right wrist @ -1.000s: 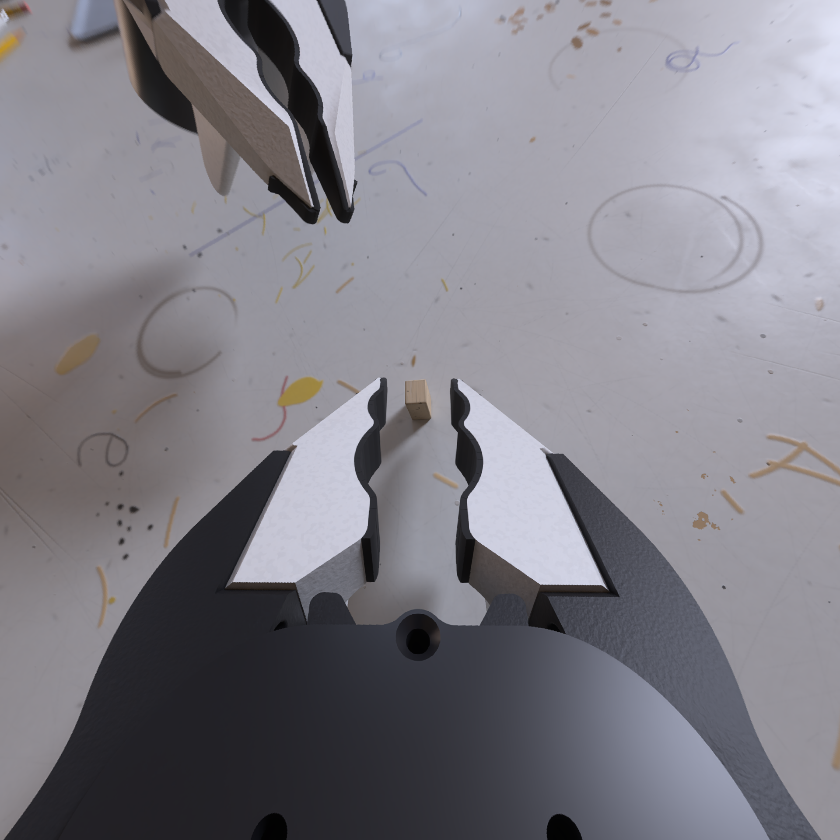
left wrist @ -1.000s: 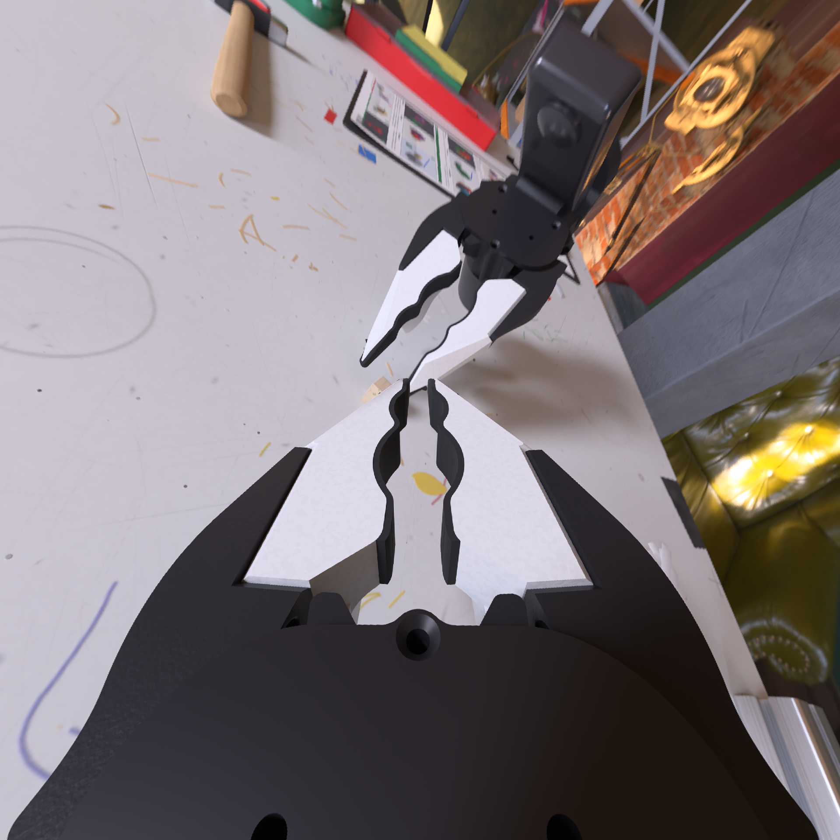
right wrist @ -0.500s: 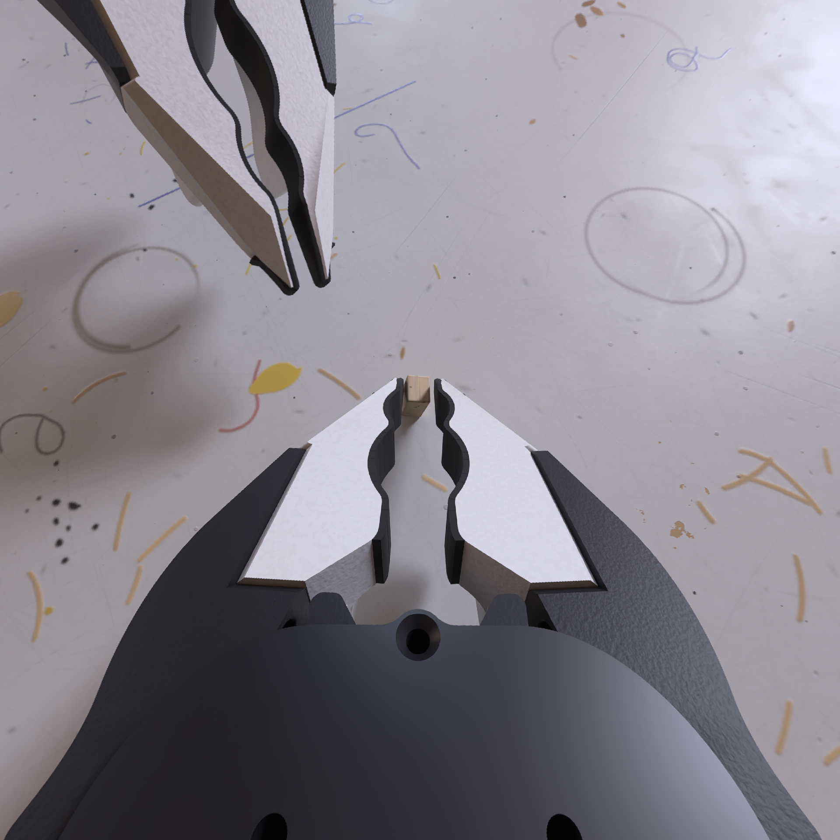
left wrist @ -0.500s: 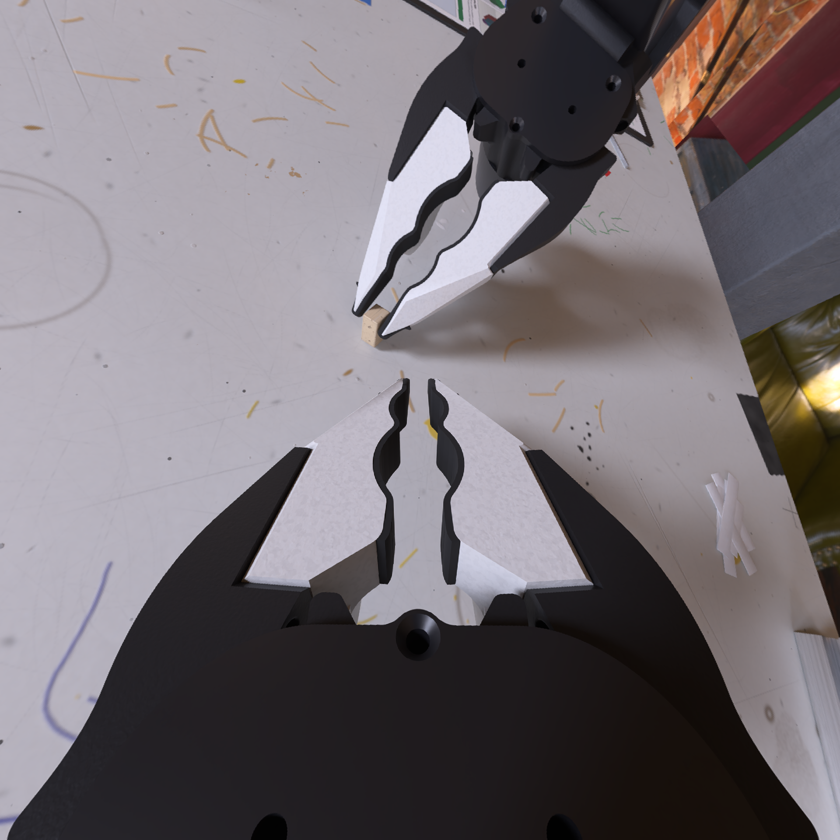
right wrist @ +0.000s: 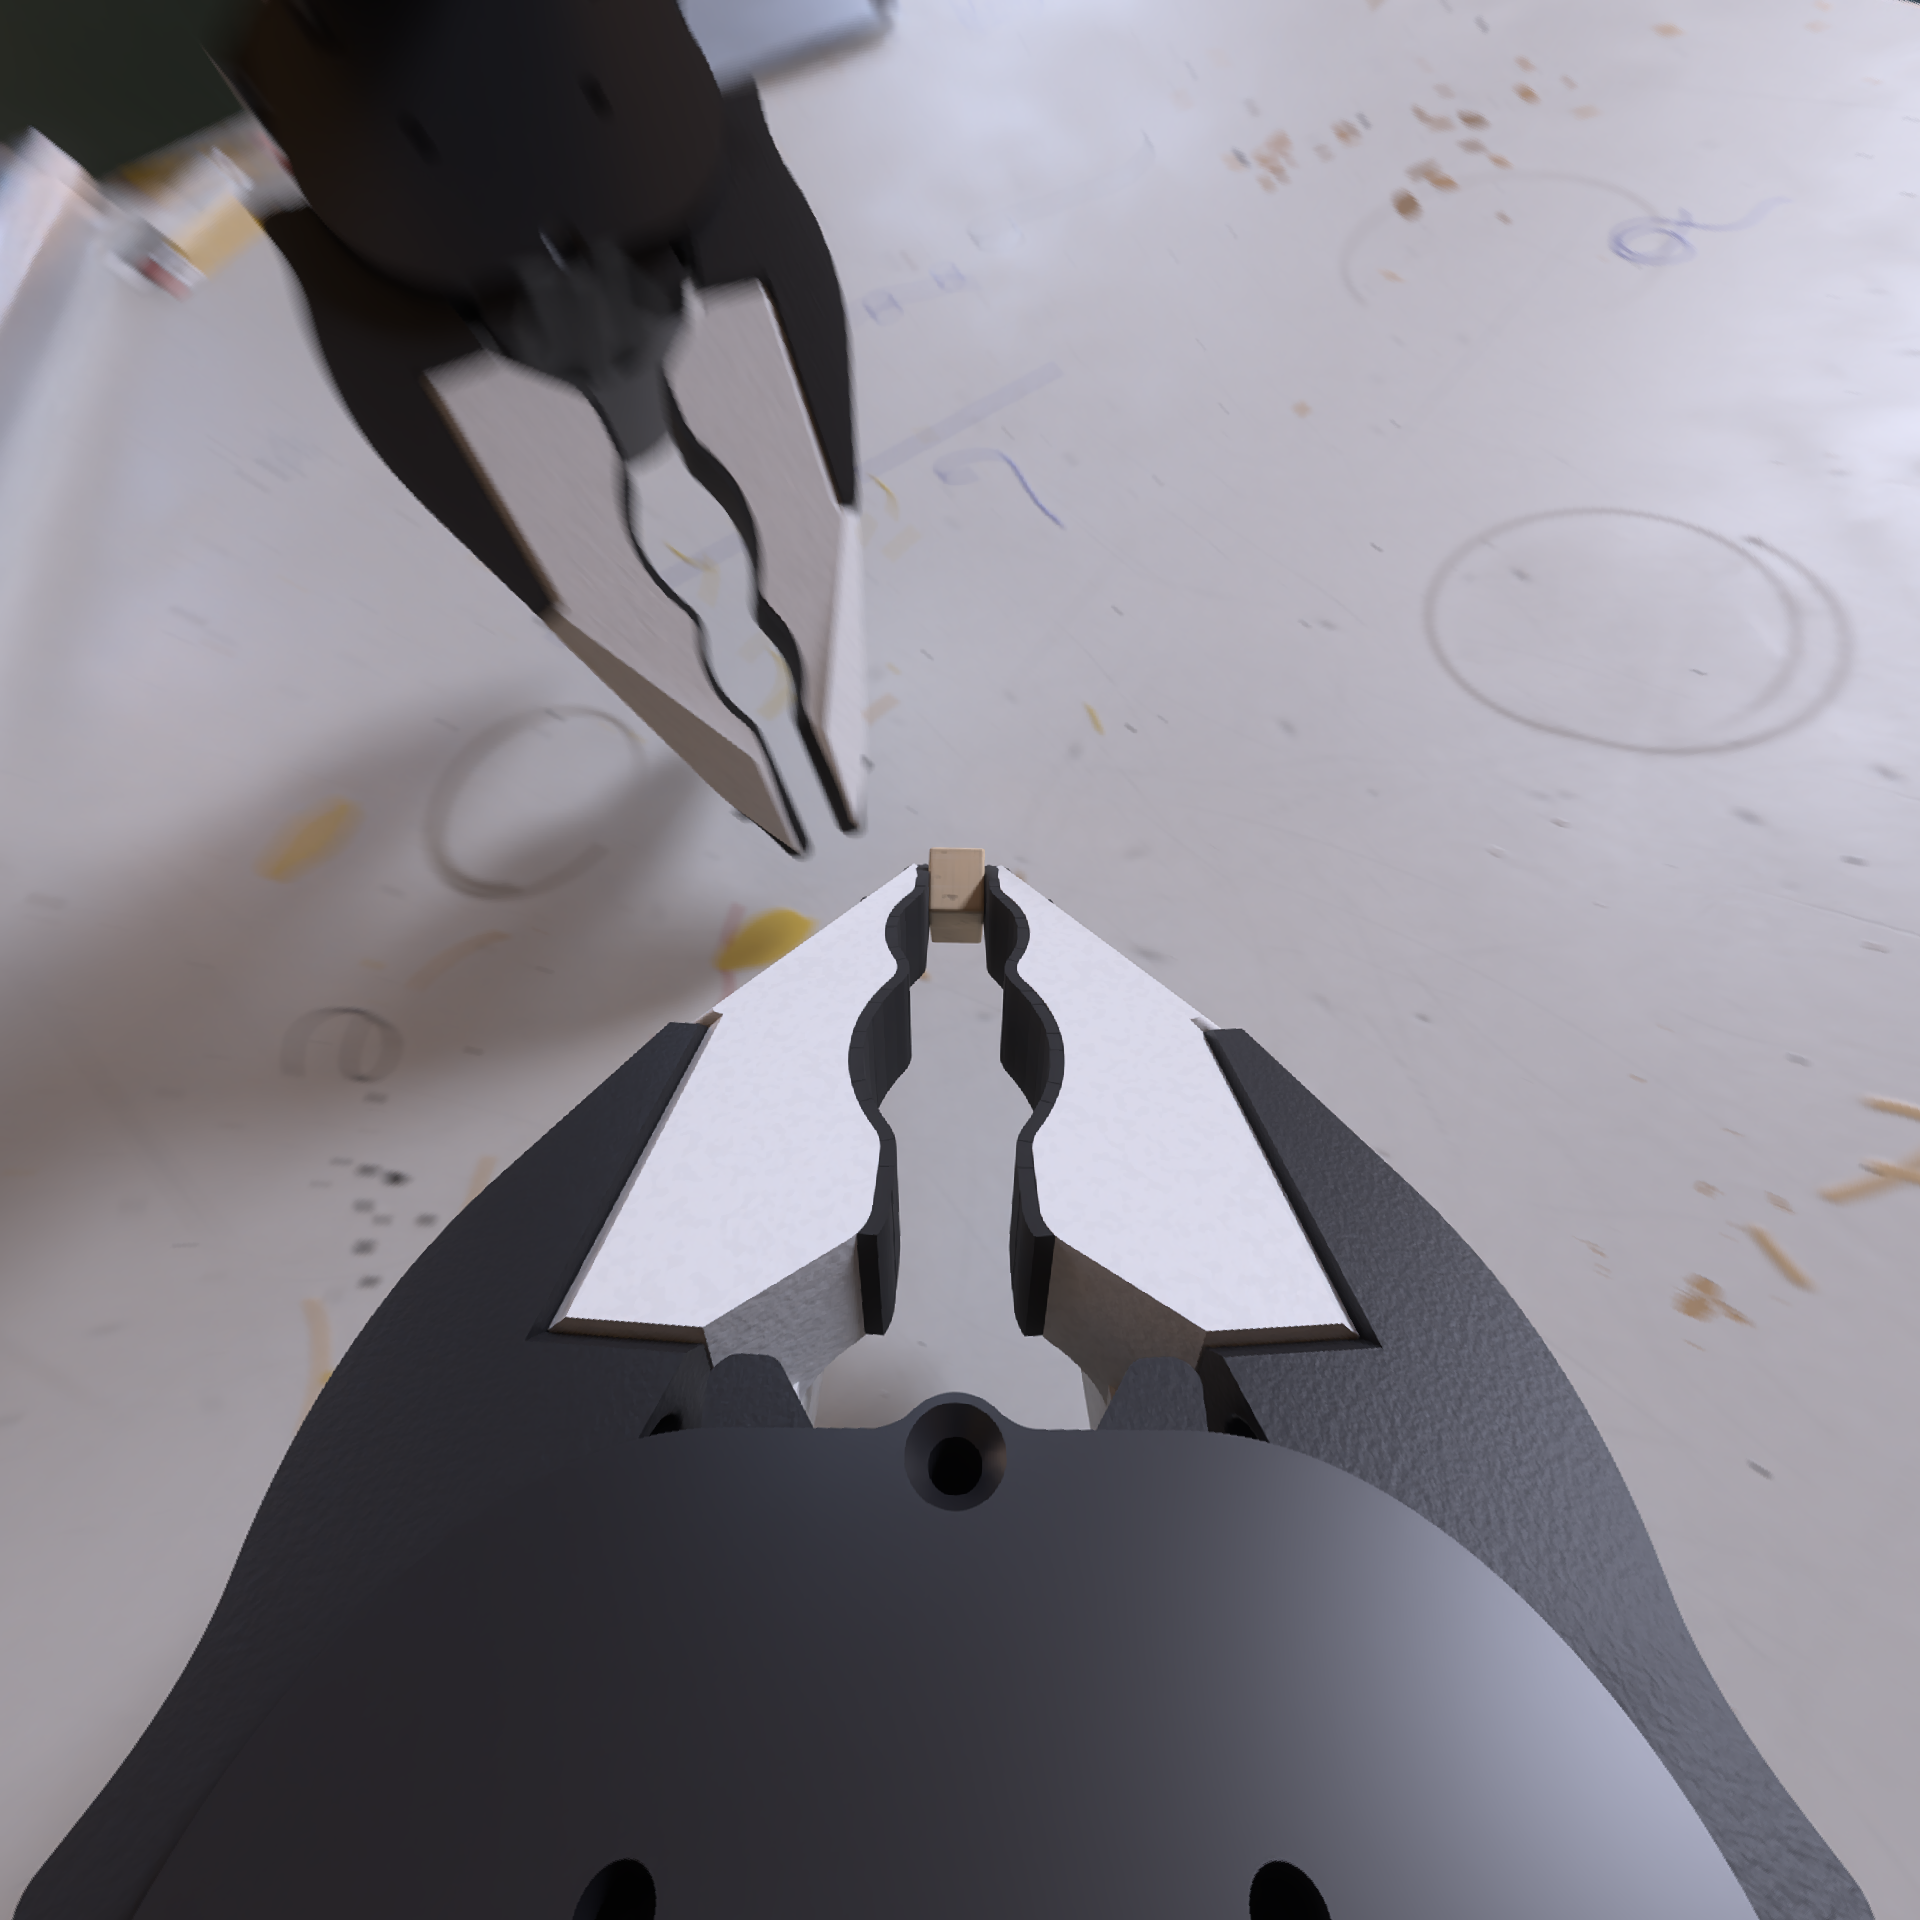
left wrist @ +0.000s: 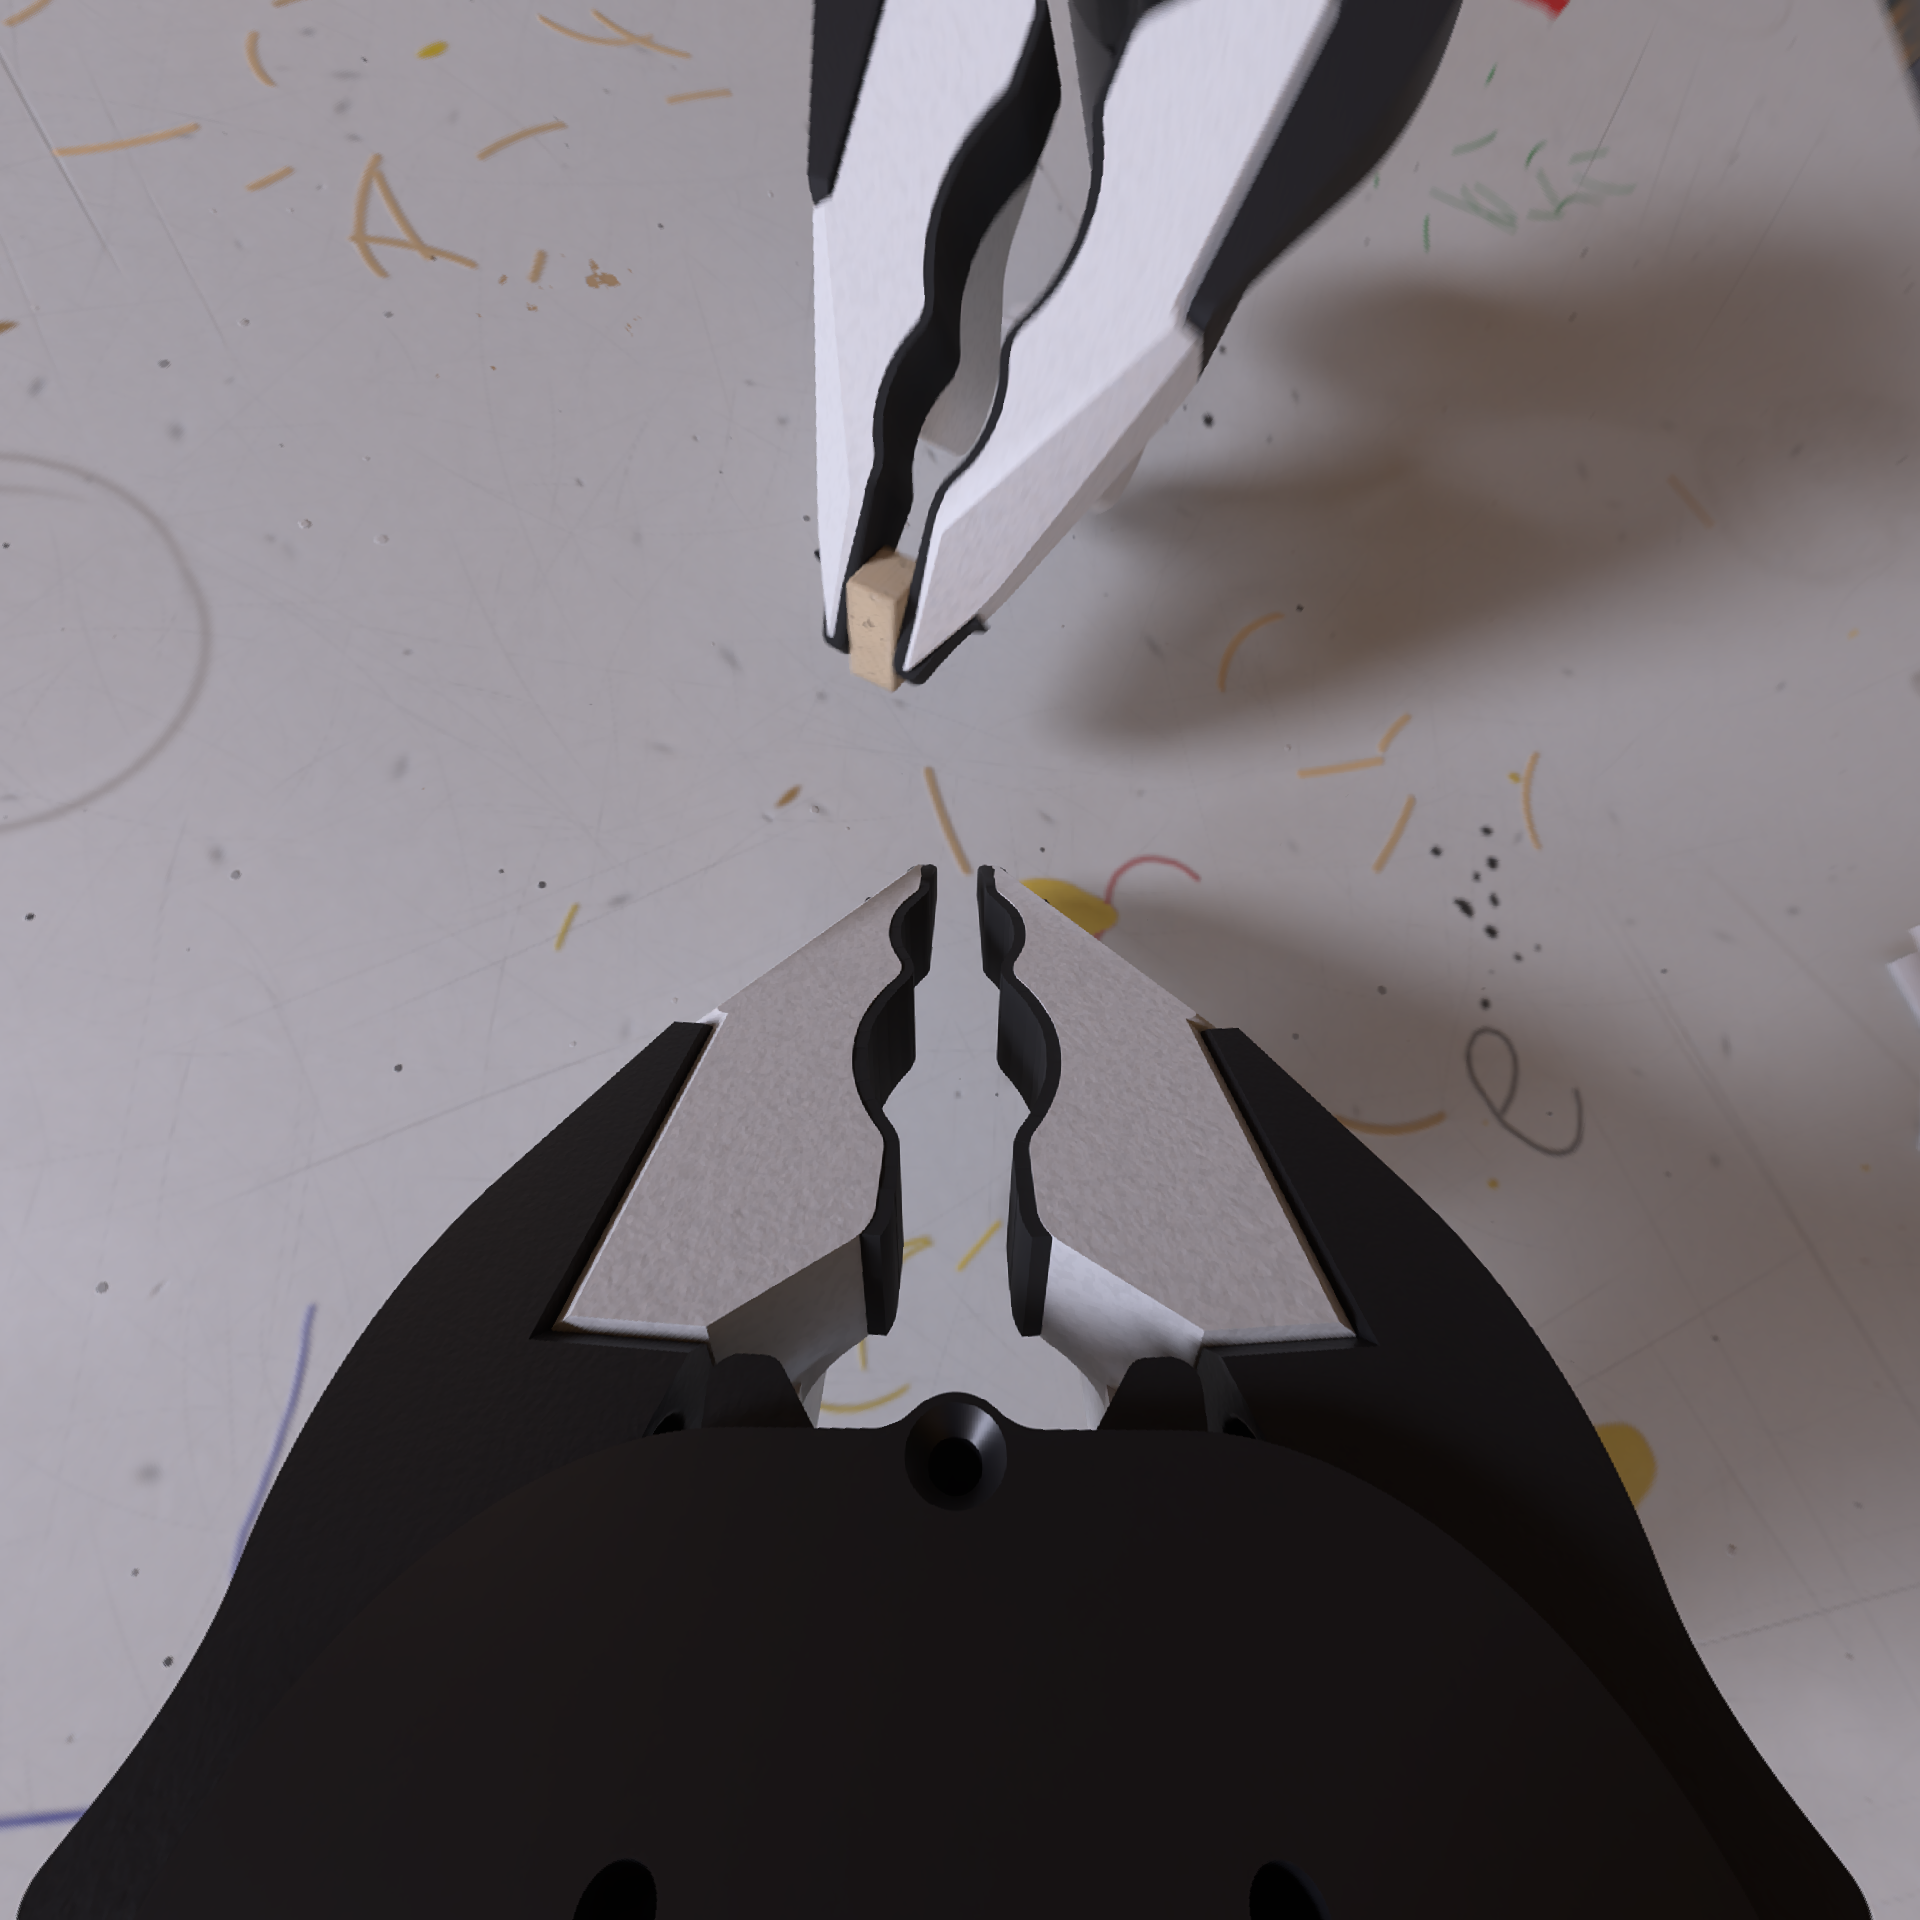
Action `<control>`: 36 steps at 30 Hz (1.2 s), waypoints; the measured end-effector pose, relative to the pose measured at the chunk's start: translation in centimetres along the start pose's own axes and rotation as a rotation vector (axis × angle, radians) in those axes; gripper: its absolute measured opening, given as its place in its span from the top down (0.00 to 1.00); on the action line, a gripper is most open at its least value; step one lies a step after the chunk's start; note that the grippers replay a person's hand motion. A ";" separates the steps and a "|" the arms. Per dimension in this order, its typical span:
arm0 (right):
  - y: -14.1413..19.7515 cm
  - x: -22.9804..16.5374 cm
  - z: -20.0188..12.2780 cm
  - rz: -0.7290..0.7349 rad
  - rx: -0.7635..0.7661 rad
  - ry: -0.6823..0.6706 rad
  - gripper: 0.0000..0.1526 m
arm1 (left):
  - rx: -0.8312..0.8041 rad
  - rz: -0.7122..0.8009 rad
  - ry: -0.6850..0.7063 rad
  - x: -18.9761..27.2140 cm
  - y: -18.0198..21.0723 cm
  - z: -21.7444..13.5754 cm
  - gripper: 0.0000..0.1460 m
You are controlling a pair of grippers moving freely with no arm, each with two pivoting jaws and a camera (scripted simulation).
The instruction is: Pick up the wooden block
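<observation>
The wooden block (right wrist: 956, 881) is a small pale cube pinched between the tips of my right gripper (right wrist: 956, 896), which is shut on it. In the left wrist view the block (left wrist: 873, 623) sits at the tips of the right gripper (left wrist: 871, 652), which points down from the top. It seems to hang slightly above the white table (left wrist: 416, 675). My left gripper (left wrist: 956, 883) has its jaws almost together with nothing between them, just short of the block. It shows blurred in the right wrist view (right wrist: 826, 826), up and left of the block.
The table top (right wrist: 1351, 935) carries pencil circles (right wrist: 1631, 634), pen scribbles, yellow spots (left wrist: 1070, 904) and wood shavings. A white object (left wrist: 1907, 997) lies at the right edge of the left wrist view. Blurred items (right wrist: 156, 239) stand at the far left edge.
My right gripper's jaws closed from around the block onto it and it seems to have risen. My left gripper has come closer to the block, its jaws unchanged.
</observation>
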State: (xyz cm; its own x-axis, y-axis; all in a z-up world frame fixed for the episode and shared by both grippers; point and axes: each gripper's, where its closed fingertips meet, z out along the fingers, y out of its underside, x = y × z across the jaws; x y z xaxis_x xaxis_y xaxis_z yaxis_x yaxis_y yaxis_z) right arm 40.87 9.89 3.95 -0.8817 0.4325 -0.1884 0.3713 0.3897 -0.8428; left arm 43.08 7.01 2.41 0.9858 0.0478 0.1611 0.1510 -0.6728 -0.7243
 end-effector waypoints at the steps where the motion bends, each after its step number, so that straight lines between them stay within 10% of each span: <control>1: -0.5 -0.6 -0.3 0.035 0.045 -0.060 0.94 | -0.013 0.016 -0.011 0.1 0.1 0.2 0.95; 14: -4.2 -3.2 -3.2 0.414 0.311 -0.474 0.94 | 0.293 -0.198 0.246 2.2 -4.8 -2.6 0.95; 36: -0.8 -5.7 -1.1 0.124 0.057 -0.426 0.94 | 0.093 -0.026 0.252 3.8 -1.9 -1.9 0.95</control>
State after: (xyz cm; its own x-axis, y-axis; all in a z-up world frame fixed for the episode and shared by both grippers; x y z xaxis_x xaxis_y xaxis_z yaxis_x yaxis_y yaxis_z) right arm 45.91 7.99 6.29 -0.8773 0.0954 -0.4704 0.4756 0.3059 -0.8248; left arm 46.37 7.06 5.72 0.9338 -0.1293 0.3337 0.1933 -0.6026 -0.7743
